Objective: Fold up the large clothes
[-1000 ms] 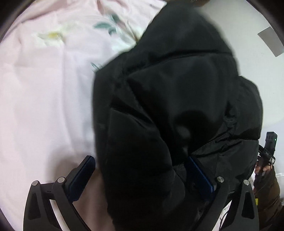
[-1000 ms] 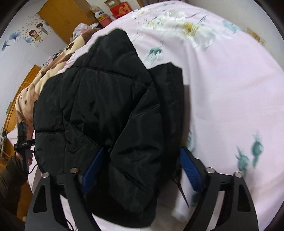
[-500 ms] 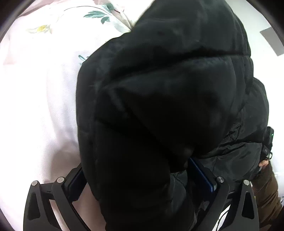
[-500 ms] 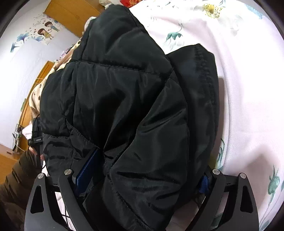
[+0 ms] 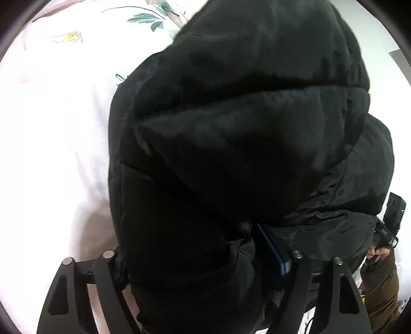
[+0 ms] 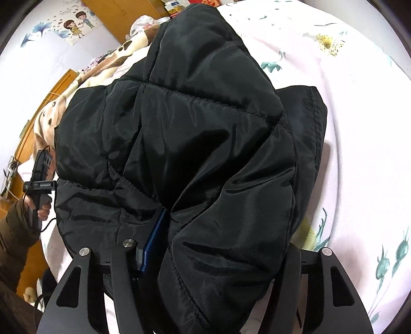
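A black puffer jacket (image 5: 244,154) lies bunched on a pink floral bed sheet (image 5: 51,128); it also fills the right wrist view (image 6: 192,154). My left gripper (image 5: 195,257) is shut on a thick fold of the jacket, with one blue pad (image 5: 272,251) showing and the other hidden under fabric. My right gripper (image 6: 218,246) is shut on another thick fold of the jacket, one blue pad (image 6: 154,239) showing. Each gripper shows at the edge of the other's view, the right one (image 5: 390,221) and the left one (image 6: 41,174).
The sheet (image 6: 359,102) spreads to the right of the jacket. A cream spotted blanket (image 6: 77,84) lies at the far left edge of the bed. Wooden furniture (image 6: 120,15) and a wall with stickers stand behind.
Both grippers have pushed in on the jacket and closed from wide apart onto its folds. The jacket has bunched up and fills more of both views.
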`<action>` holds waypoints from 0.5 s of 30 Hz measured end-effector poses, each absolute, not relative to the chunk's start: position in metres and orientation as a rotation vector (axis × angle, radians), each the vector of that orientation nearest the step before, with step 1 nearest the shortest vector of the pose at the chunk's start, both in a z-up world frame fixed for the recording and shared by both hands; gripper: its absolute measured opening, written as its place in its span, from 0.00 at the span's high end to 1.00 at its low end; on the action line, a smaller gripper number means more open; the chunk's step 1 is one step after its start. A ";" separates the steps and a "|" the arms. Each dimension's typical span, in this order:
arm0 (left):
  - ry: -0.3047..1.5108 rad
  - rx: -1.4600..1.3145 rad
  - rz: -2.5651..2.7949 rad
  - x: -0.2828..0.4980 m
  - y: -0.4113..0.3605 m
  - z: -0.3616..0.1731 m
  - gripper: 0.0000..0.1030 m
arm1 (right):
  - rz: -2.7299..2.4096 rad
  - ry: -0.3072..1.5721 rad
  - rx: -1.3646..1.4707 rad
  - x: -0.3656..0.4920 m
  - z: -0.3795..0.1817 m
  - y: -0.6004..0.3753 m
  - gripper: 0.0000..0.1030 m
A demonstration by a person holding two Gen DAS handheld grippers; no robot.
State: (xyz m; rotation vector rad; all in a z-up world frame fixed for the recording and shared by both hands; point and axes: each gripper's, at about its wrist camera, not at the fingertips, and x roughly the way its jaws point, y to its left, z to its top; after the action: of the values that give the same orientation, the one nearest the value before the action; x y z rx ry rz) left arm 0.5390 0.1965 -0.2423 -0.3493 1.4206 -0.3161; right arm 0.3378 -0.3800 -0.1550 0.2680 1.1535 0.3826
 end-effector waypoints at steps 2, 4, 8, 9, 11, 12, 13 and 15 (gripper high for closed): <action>1.419 -0.378 -0.322 0.538 0.201 -0.243 0.28 | 0.372 1.150 0.267 0.335 -0.157 -0.372 0.40; 1.418 -0.386 -0.326 0.539 0.204 -0.244 0.29 | 0.361 1.146 0.249 0.334 -0.156 -0.367 0.40; 1.415 -0.418 -0.324 0.542 0.216 -0.247 0.36 | 0.344 1.145 0.244 0.338 -0.157 -0.360 0.40; 1.403 -0.430 -0.323 0.544 0.218 -0.245 0.40 | 0.338 1.141 0.241 0.337 -0.156 -0.356 0.41; 1.377 -0.443 -0.328 0.550 0.221 -0.238 0.52 | 0.327 1.130 0.239 0.334 -0.154 -0.349 0.43; 1.369 -0.443 -0.326 0.550 0.222 -0.235 0.54 | 0.323 1.123 0.237 0.332 -0.153 -0.347 0.45; 1.365 -0.442 -0.328 0.552 0.223 -0.236 0.56 | 0.321 1.116 0.236 0.328 -0.152 -0.346 0.48; 1.362 -0.440 -0.347 0.538 0.226 -0.231 0.56 | 0.324 1.102 0.227 0.322 -0.148 -0.341 0.51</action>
State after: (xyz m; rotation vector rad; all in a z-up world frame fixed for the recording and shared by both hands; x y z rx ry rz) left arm 0.5377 0.2264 -0.2309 -0.4404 1.3622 -0.3473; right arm 0.3219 -0.3413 -0.1480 0.2274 1.1025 0.3239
